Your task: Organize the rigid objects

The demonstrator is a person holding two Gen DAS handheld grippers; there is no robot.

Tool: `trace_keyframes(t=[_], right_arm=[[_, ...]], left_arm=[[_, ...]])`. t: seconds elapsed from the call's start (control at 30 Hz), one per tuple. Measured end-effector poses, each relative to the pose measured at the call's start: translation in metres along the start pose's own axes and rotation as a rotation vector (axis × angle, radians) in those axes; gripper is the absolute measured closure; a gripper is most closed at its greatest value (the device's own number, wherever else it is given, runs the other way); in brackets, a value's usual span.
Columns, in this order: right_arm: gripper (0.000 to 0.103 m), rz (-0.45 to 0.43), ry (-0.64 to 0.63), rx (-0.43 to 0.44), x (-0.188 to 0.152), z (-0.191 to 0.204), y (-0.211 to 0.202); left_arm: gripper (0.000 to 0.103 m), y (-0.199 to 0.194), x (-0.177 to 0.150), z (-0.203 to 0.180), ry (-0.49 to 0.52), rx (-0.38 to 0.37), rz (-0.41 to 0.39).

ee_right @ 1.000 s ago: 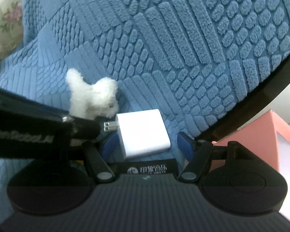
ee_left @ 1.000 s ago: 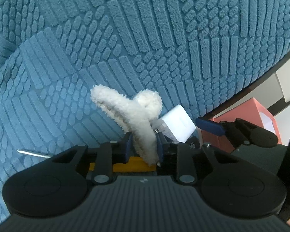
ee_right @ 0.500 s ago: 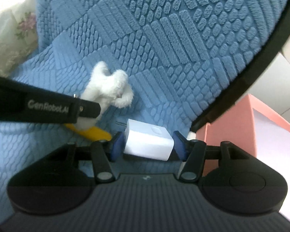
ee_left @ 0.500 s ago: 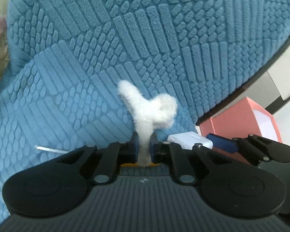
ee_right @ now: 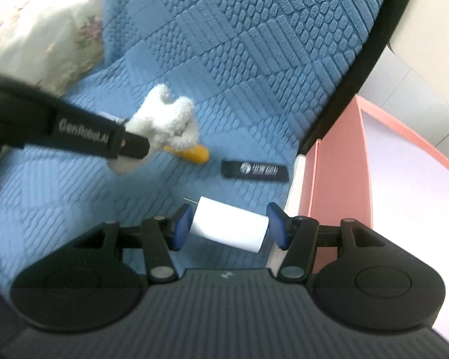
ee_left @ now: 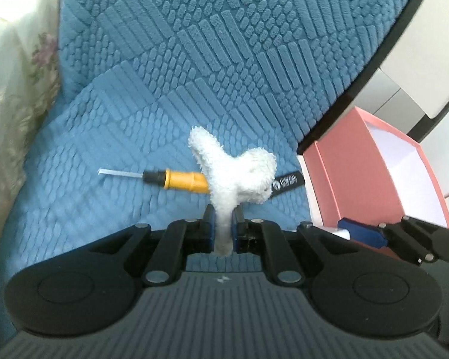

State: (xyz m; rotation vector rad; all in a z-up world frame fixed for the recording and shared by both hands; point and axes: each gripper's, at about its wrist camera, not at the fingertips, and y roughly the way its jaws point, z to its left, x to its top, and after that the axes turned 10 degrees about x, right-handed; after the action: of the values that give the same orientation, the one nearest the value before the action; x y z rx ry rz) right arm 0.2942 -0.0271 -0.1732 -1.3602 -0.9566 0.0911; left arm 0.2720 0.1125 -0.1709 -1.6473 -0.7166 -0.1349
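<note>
My left gripper (ee_left: 224, 218) is shut on a white fluffy plush piece (ee_left: 233, 167) and holds it above the blue quilted cover (ee_left: 194, 59). The plush also shows in the right wrist view (ee_right: 164, 122), with the left gripper (ee_right: 134, 146) across it. My right gripper (ee_right: 229, 224) is shut on a white charger block (ee_right: 229, 224), lifted off the cover; it shows in the left wrist view (ee_left: 356, 233). A yellow-handled screwdriver (ee_left: 170, 178) and a flat black labelled piece (ee_right: 254, 170) lie on the cover.
A pink open box (ee_left: 383, 173) with a white inside stands at the right, beside the cover's dark edge (ee_right: 344, 89). A floral pillow (ee_right: 39, 39) lies at the left.
Both grippers have risen and pulled back with their loads. The plush and charger are off the cover, which uncovers the screwdriver and the black piece. The pink box is nearer.
</note>
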Motion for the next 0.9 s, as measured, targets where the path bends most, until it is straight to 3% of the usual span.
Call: trace_keyframes(t=[0.27,0.5,0.67,0.9], right_arm=[[0.045,-0.001,0.03,0.057,-0.042,0.02,-0.021],[0.046,-0.008,0.007,0.048,-0.079,0.04,-0.03],[0.05,0.004,0.089,0.07,-0.101,0.044,-0.033],[0.05,-0.019,0.127,0.083,-0.117,0.044,-0.036]], left_arm=[[0.09,-0.028,-0.046,-0.01,0.002,0.056,0.036],[0.09,-0.046,-0.09,-0.016,0.002,0.097,0.075],[0.09,-0.044,-0.119,-0.017,0.024,0.124,0.131],[0.089,-0.042,-0.127,-0.017,0.039,0.106,0.164]])
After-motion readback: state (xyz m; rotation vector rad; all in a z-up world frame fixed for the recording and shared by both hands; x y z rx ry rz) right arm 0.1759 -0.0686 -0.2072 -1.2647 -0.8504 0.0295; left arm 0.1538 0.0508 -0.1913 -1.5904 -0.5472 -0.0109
